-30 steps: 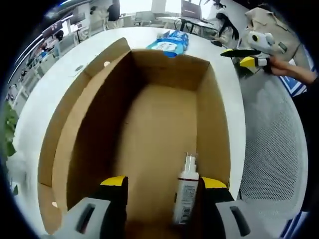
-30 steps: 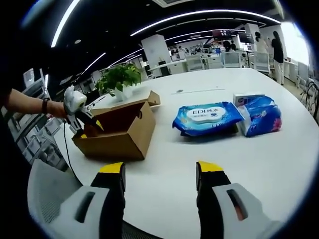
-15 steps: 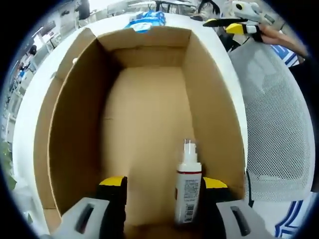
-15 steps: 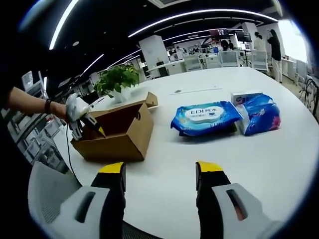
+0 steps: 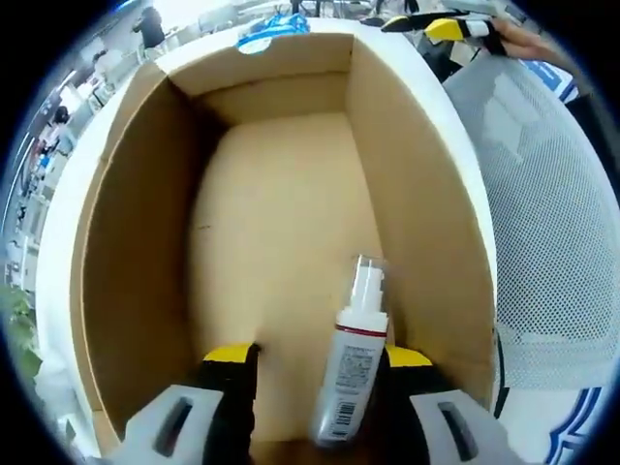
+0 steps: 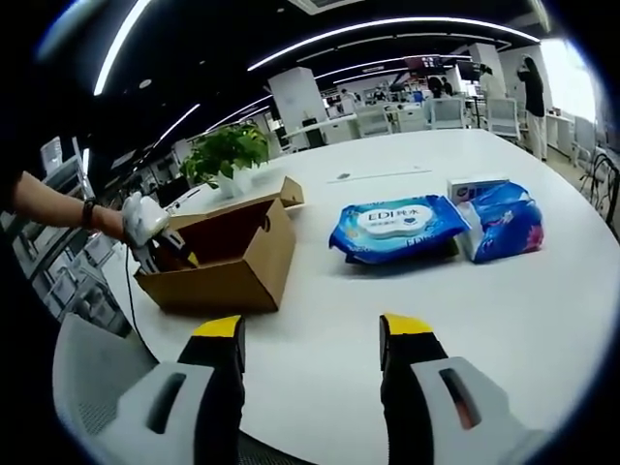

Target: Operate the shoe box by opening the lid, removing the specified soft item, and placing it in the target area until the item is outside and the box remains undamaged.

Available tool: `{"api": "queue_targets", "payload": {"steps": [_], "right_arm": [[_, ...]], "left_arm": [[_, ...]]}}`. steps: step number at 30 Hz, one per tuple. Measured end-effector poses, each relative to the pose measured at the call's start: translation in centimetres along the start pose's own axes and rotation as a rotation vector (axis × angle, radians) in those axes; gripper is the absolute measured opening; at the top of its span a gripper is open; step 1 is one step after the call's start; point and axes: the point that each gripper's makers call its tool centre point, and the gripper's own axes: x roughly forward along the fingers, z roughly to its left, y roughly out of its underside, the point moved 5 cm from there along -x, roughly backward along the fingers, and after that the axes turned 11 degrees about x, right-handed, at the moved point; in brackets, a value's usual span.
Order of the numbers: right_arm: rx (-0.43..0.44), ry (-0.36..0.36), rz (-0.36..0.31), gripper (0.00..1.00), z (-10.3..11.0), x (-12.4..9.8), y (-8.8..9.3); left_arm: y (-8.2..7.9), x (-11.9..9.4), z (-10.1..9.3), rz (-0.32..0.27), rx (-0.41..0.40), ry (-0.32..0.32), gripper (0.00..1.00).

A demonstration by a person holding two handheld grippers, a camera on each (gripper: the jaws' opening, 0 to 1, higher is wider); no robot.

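White table [image 6: 542, 320] | 1 shoe box [image 6: 225, 257] | 1 bottle [image 5: 347, 363] | 2 wipe packs [image 6: 392, 228]

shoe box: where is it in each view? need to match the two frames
Left gripper view: the open shoe box spans most of the picture, seen from above, a spray bottle lying inside.
Right gripper view: the same box sits centre-left on the white table, left gripper dipping into it.
Shared landmark: the blue wipes pack, beyond the box's far wall.
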Motion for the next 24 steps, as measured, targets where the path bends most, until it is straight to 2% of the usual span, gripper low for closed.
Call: {"api": "queue_targets", "payload": {"steps": [2,4,6,7,24], "right_arm": [[0.000,0.001,-0.001,0.52,-0.01,0.01,-0.04],[0.001,0.002,-0.002,0.52,-0.02,-0.01,-0.05],[0.001,0.005,-0.004,0.52,-0.05,-0.03,-0.09],[0.003,0.006,-0.006,0.51,-0.07,-0.04,-0.11],[0.003,0.004,-0.005,0.51,-0.05,0.02,-0.12]], "left_arm": [[-0.05,-0.02,0.10,-0.019,-0.023,-0.012,0.43],[-0.16,-0.15,0.00,-0.029,-0.042,-0.019,0.28],[-0.15,-0.13,-0.06,-0.026,-0.044,-0.038,0.24],[-0.25,-0.08,-0.33,-0.032,-0.057,-0.020,0.23],[-0.25,-0.40,-0.12,-0.049,-0.108,-0.068,0.20]]}}
